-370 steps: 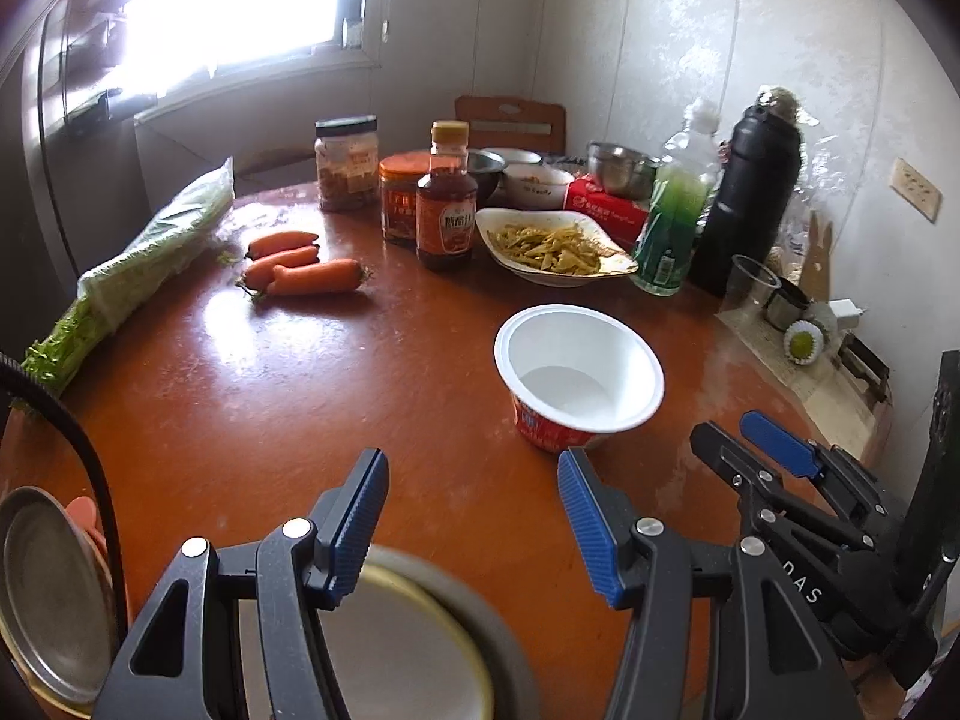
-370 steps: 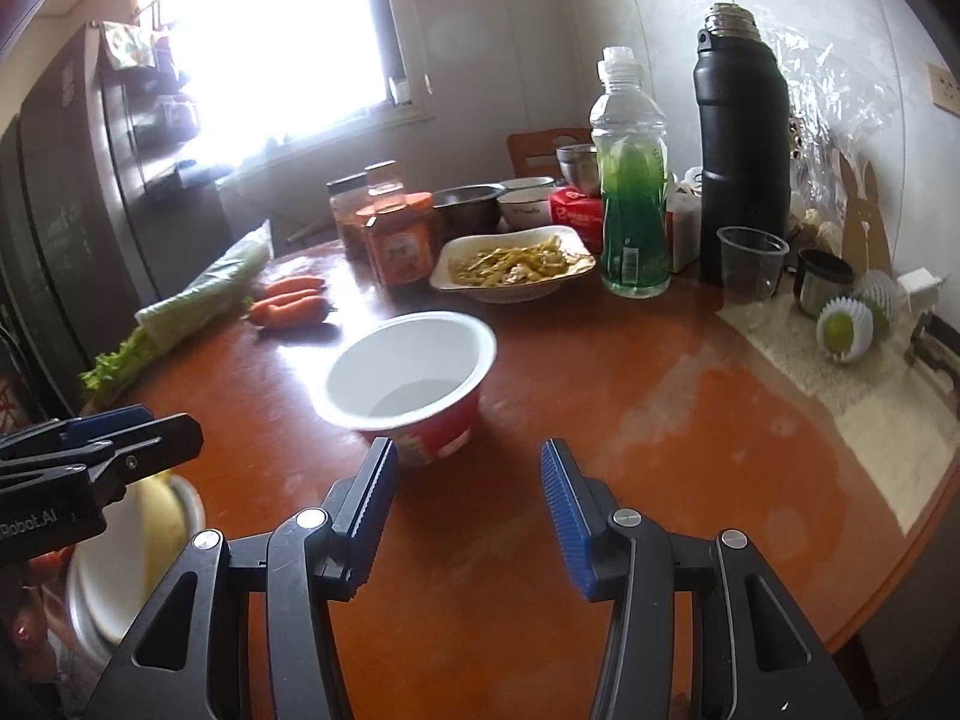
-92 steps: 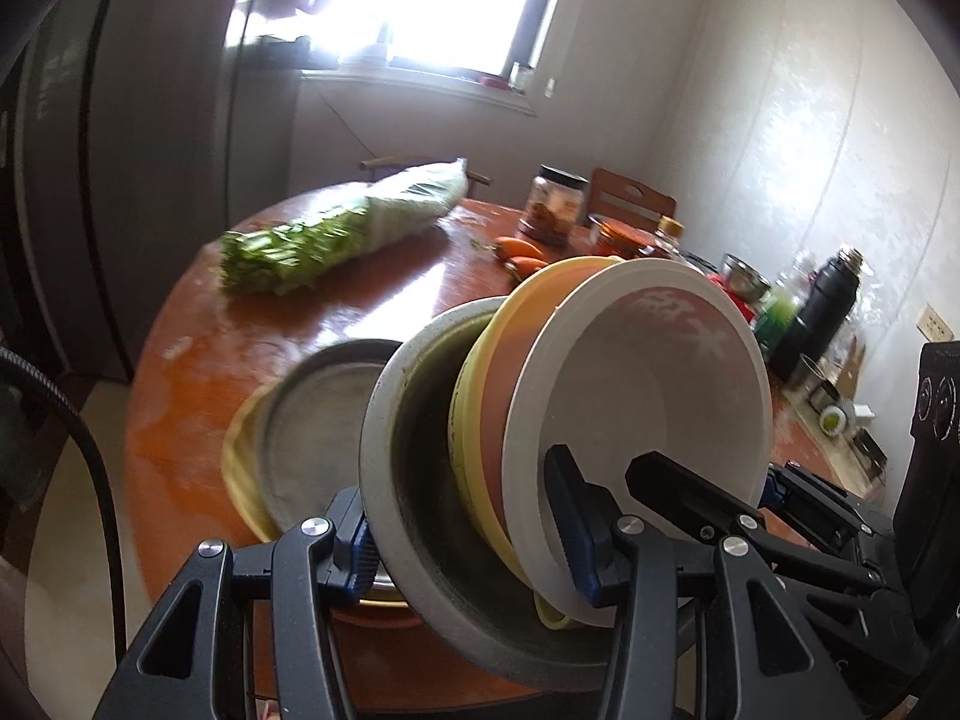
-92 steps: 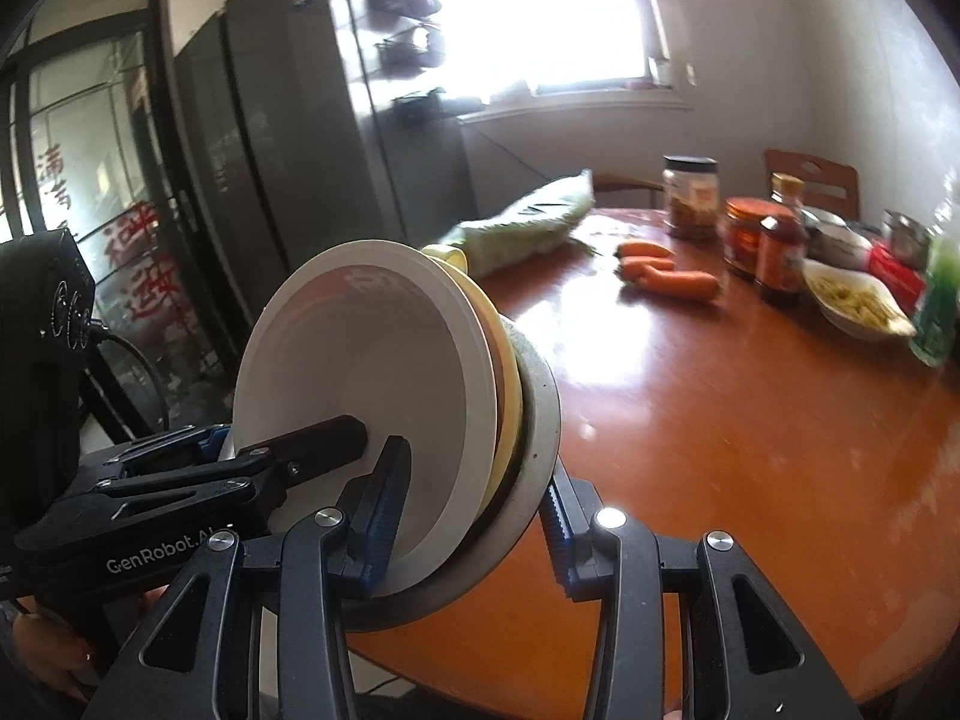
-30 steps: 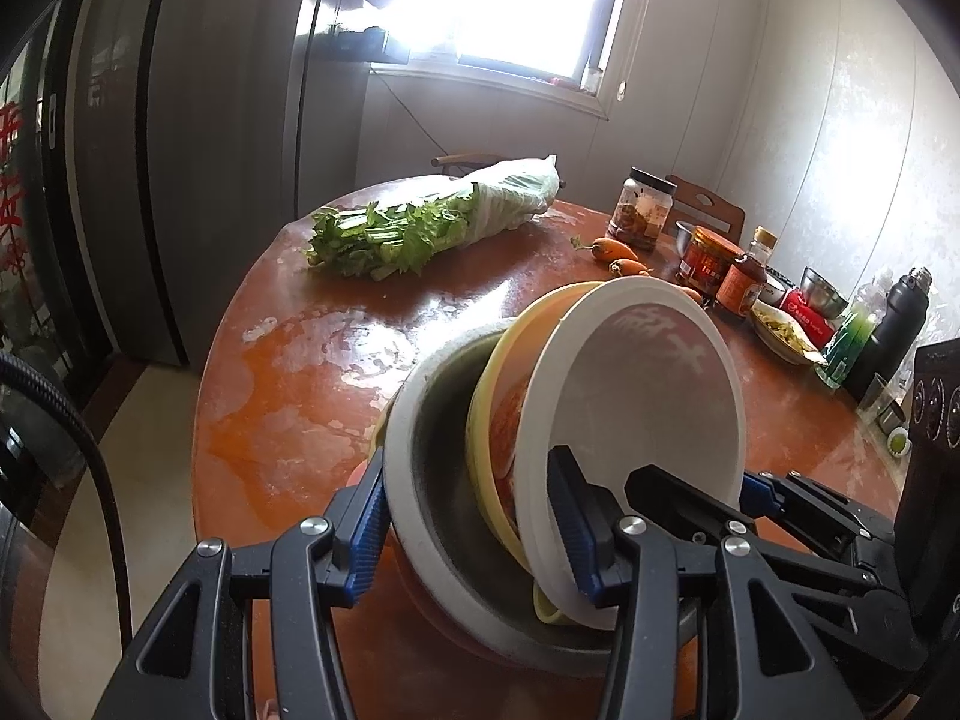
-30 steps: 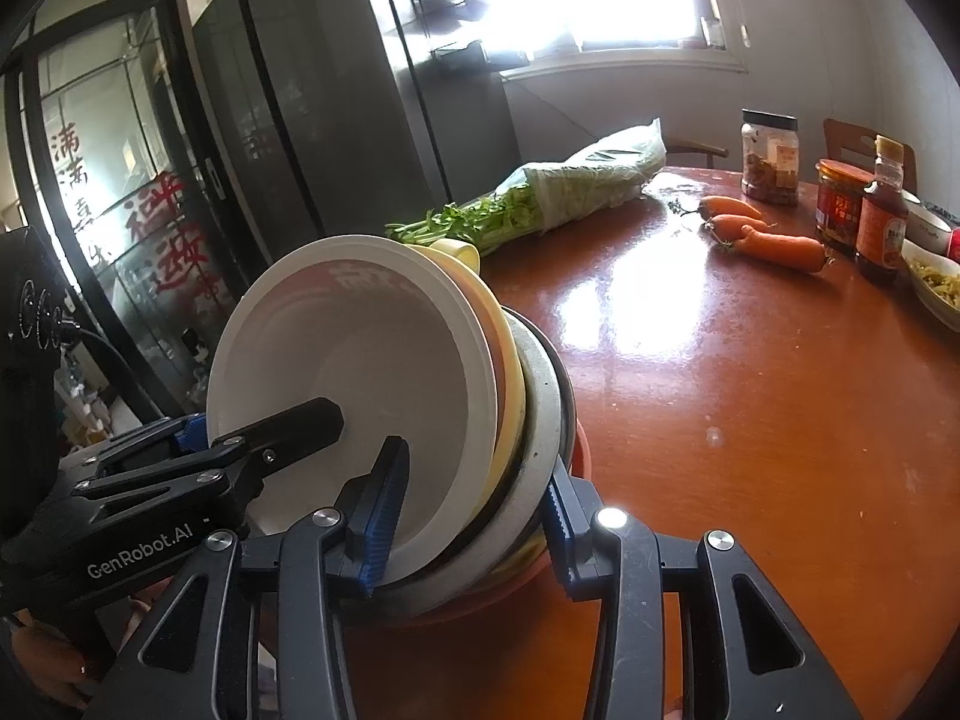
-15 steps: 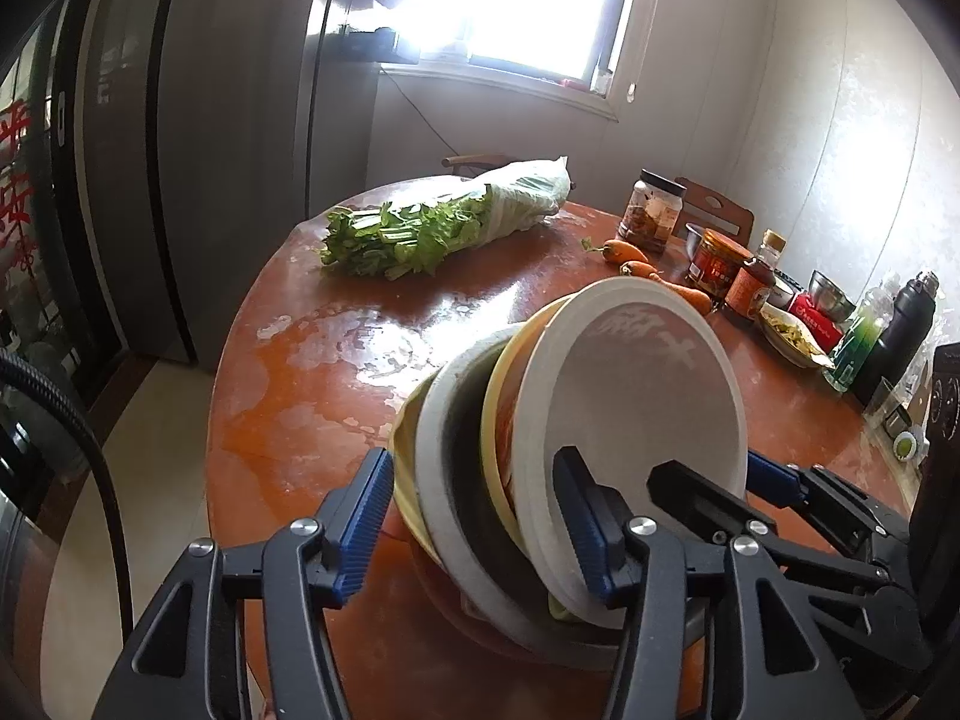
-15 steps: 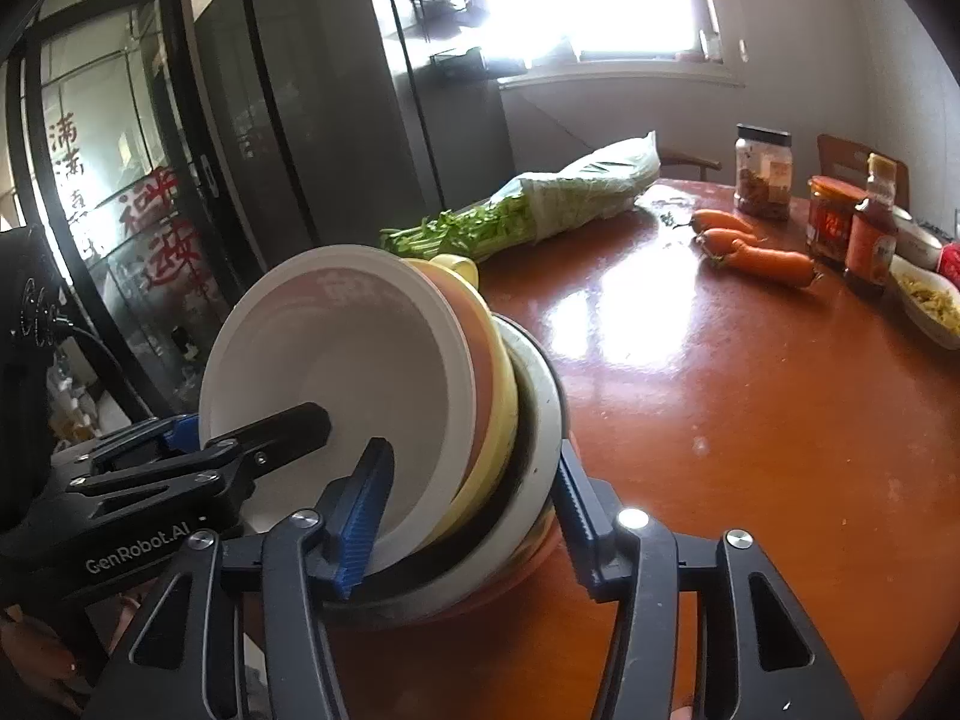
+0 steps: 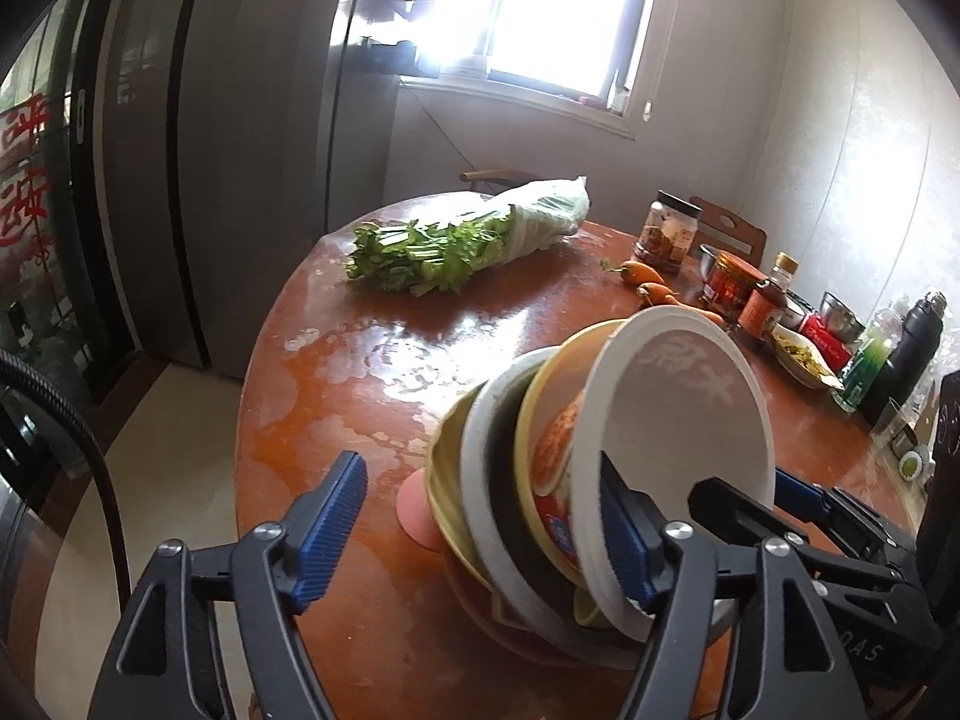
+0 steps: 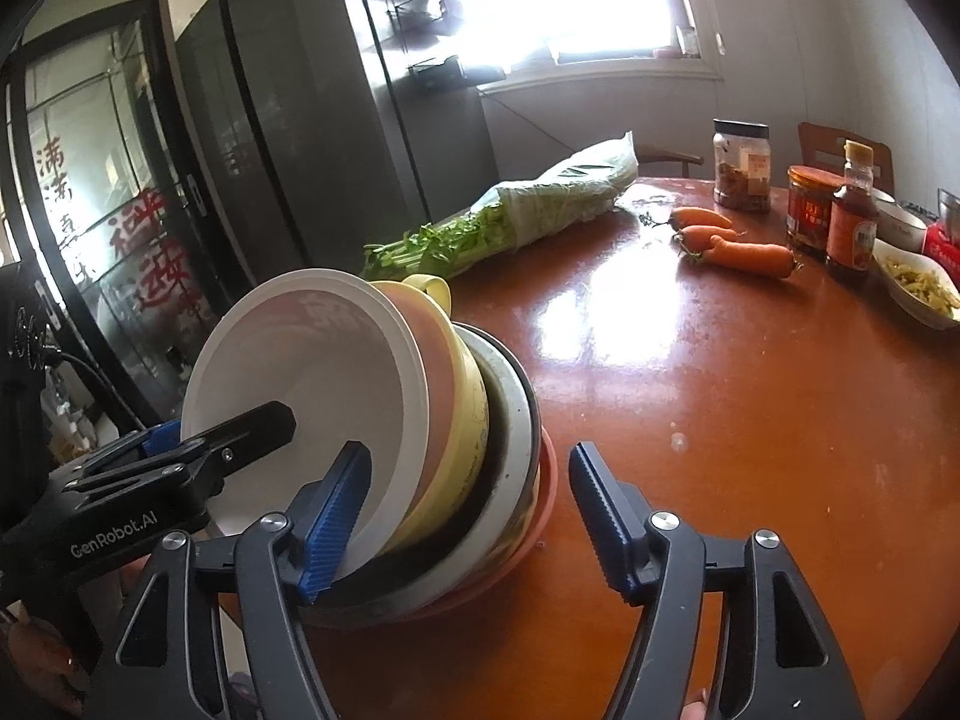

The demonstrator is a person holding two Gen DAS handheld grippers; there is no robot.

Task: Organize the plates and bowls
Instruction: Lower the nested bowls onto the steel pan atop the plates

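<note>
A tilted stack of dishes rests on the round table near its edge: a white paper bowl on top, then a yellow bowl, a grey metal dish and a pink plate beneath. My left gripper straddles the stack and its jaws are opening; the left pad stands clear of the dishes. My right gripper straddles it from the other side, also opening, with its right pad clear. One finger of each lies across the white bowl's open face.
Further along the table lie bagged greens and carrots. Jars, a sauce bottle, a dish of food, a green bottle and a black flask stand beyond. A dark fridge stands behind.
Both grippers' jaws have spread apart, and their outer pads have come off the stack. The stack now sits on the table and leans over more.
</note>
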